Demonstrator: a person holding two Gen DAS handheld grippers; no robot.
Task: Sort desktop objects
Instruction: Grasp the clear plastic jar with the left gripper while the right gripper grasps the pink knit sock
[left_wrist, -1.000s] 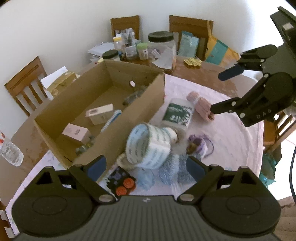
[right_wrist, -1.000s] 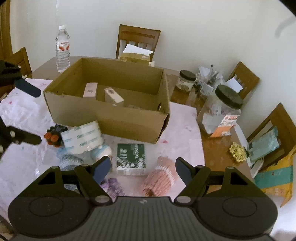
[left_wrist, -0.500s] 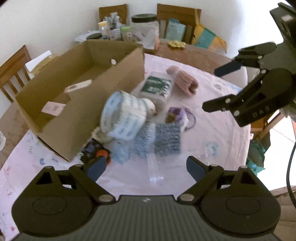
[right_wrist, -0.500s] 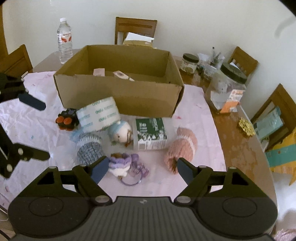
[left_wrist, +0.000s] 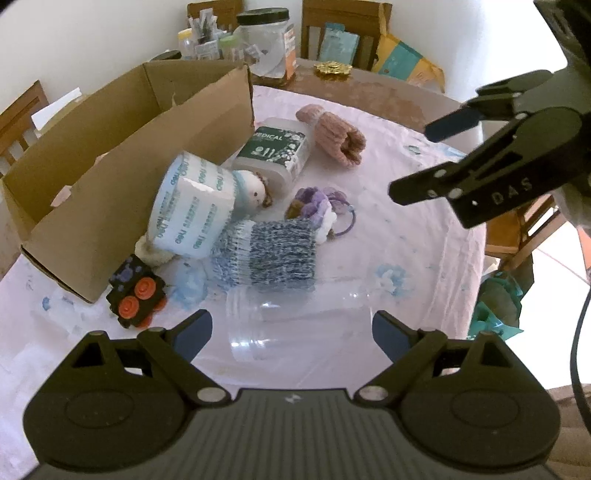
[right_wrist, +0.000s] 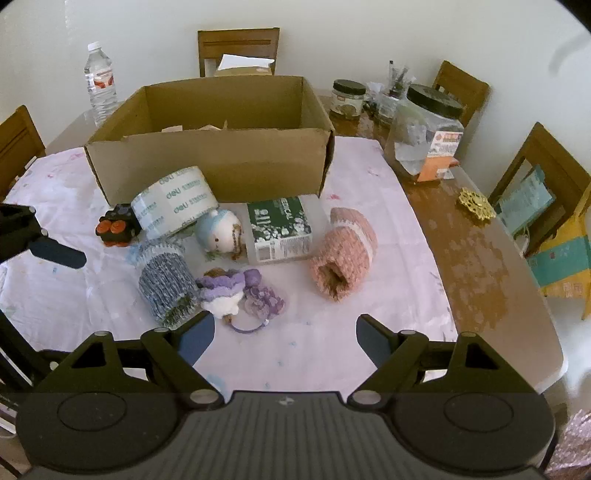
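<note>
Table nearer, clear jar now between left fingers

The left gripper, along the bottom of the left wrist view, is matte black: two round housings, a ribbed grey plate between them with a small white mark, silver screws at the linkage pivots, and dark blue pads on the jaws. The right gripper, at the upper right of that view, looks the same, carries pale lettering that seems to read "DAS", and trails a black cable at the frame's right edge.
</note>
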